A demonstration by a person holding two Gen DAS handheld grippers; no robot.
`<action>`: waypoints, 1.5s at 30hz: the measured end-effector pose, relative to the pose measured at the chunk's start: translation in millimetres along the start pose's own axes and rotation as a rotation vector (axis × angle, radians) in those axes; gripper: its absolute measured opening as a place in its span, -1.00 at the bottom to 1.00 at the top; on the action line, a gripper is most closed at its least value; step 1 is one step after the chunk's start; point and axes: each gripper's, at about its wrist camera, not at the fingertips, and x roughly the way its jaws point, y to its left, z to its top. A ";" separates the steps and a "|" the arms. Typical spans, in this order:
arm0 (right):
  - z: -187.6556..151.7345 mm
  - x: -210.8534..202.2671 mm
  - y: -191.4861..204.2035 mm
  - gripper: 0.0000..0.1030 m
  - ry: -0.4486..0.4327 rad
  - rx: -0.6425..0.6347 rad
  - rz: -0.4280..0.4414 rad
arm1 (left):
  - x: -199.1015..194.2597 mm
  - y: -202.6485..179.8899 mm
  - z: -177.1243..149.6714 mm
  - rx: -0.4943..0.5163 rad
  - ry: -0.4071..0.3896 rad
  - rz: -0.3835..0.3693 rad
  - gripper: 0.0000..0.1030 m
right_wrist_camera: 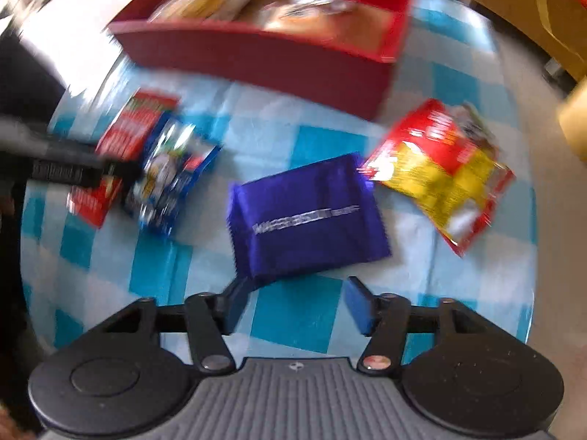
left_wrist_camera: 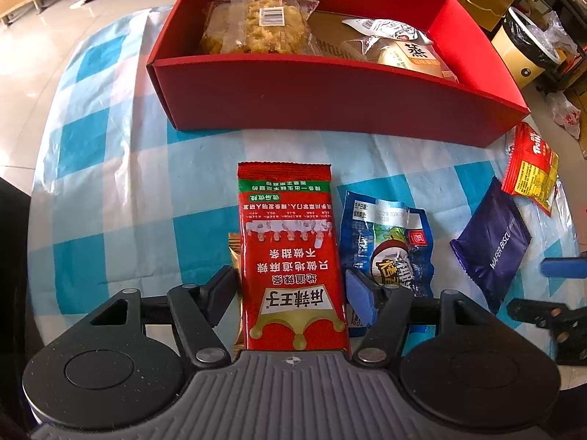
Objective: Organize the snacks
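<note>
Snacks in foil and plastic packets lie loose on the blue-and-white checked tablecloth (left_wrist_camera: 121,183), in front of the red cardboard box (left_wrist_camera: 330,99), which already holds several. Step in hand: pickup. Left to right: the left gripper (left_wrist_camera: 291,289) straddles the tall red foil packet (left_wrist_camera: 290,256), jaws partly spread; whether the pads press it cannot be told. The blue crinkled packet (left_wrist_camera: 385,242) lies just beside. The right gripper (right_wrist_camera: 293,304), jaws parted and empty, hangs near the purple wafer packet (right_wrist_camera: 304,216) (view blurred). Next move likely calls for closing, lifting, carrying to the box.
</note>
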 end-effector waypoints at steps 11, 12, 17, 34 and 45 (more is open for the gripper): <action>1.7 21.7 -21.2 0.43 -0.138 0.636 0.137 | -0.7 1.8 0.6 -0.014 0.002 -0.007 0.40; 4.3 23.1 -17.4 0.52 -0.148 0.656 0.117 | -0.6 1.7 0.8 -0.014 0.000 -0.007 0.40; 17.4 27.0 0.9 0.77 -0.151 0.689 -0.001 | -1.0 2.0 -0.7 -0.008 -0.008 -0.001 0.41; 21.7 33.2 35.3 0.13 -0.090 0.319 -0.164 | -11.9 12.5 -13.7 0.029 -0.016 -0.032 0.42; 0.9 11.9 -4.6 0.03 -0.104 0.569 0.075 | -8.1 9.2 -12.3 0.012 -0.007 -0.034 0.47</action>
